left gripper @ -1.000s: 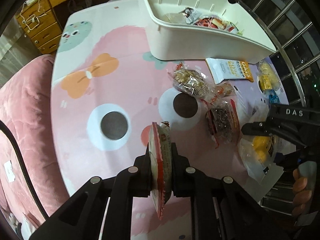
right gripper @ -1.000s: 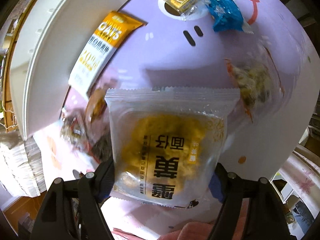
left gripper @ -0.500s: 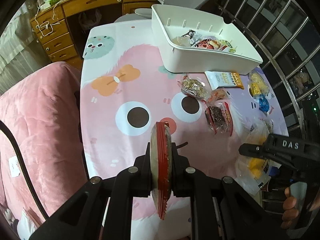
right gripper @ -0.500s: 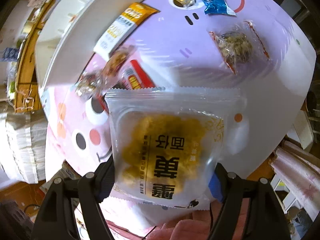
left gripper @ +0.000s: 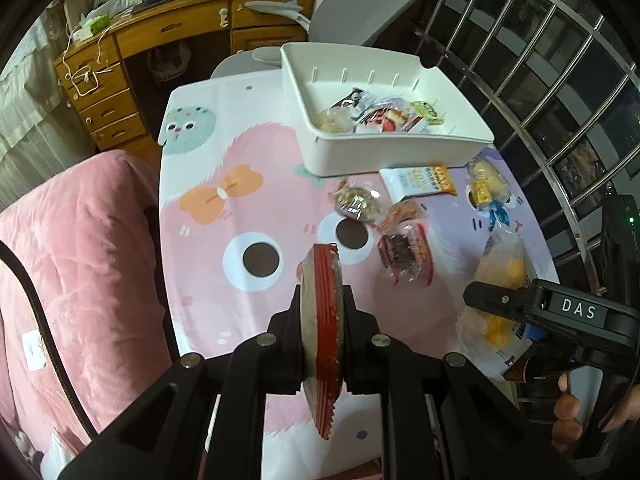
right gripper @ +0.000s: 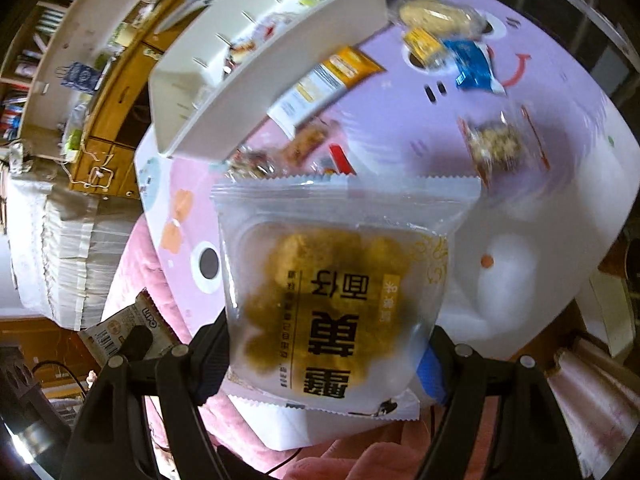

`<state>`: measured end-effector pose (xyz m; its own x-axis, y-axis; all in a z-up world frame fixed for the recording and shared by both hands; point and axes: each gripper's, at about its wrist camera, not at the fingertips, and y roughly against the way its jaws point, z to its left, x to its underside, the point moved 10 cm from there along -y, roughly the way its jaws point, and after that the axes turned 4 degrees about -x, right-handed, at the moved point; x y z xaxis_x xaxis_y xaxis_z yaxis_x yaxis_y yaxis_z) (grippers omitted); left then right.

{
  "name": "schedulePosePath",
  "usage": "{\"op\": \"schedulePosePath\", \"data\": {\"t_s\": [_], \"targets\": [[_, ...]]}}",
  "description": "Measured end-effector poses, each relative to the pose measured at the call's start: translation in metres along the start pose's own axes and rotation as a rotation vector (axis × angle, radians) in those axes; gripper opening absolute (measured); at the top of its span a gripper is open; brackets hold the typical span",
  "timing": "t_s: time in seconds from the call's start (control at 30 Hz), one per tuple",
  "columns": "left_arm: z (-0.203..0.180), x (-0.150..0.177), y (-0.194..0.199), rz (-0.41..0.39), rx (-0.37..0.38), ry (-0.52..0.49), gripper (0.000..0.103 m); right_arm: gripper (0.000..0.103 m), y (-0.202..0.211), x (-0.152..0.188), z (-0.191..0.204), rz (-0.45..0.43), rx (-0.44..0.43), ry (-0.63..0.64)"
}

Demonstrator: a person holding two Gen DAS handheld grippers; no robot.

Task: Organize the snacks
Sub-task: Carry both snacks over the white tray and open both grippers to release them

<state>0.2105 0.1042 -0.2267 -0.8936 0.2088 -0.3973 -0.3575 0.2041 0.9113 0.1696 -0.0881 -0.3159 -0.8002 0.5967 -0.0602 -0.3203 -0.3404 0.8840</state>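
L gripper (left gripper: 322,316) is clamped tight on a thin red-edged snack packet (left gripper: 320,320), held edge-on and upright, above the near part of the table (left gripper: 200,200). R gripper (right gripper: 328,344) has a wide frosted pouch (right gripper: 336,280) w/ yellowish pieces inside pinched across its width betw both fingers, also up off the table; pouch is flat-on to that cam, print upside down. From the L cam the same R gripper (left gripper: 496,300) shows at the right, pouch (left gripper: 500,272) hanging in it, w/ a person's fingers (left gripper: 568,412) on the handle below.

White bin (left gripper: 396,148) sits at the far side of the table, already w/ several wrapped snacks inside, bunched toward its near wall. Just in front of the bin, loose on the cartoon-print cloth: an orange-and-white oats bar (left gripper: 420,182), a clear pack of nutty clusters (left gripper: 356,204), a dark snack in a red-trimmed wrapper (left gripper: 406,256), a small orange-ish packet betw those two. Further right, near the table edge: a yellow packet (left gripper: 486,186) and a blue wrapper (left gripper: 498,216), touching or nearly so. R cam also shows another clear pack w/ pale clusters (right gripper: 500,144) apart from the rest, blurred.

Pink blanket (left gripper: 80,260) left of the table, wooden desk (left gripper: 160,52) behind, metal railing (left gripper: 560,80) at right.
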Motion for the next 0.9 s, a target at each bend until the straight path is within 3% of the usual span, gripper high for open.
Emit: {"op": "schedulePosePath", "data": {"t_s": [0.47,0.9], "targets": [[-0.049,-0.065,0.008,0.008,-0.024,-0.001,0.012,0.078,0.045,-0.087,0.031,-0.064,-0.076,0.248],[-0.092,-0.153,-0.022,-0.005,-0.062,0.051,0.012,0.078,0.071,-0.189,0.039,-0.180,-0.073,0.507]]}}
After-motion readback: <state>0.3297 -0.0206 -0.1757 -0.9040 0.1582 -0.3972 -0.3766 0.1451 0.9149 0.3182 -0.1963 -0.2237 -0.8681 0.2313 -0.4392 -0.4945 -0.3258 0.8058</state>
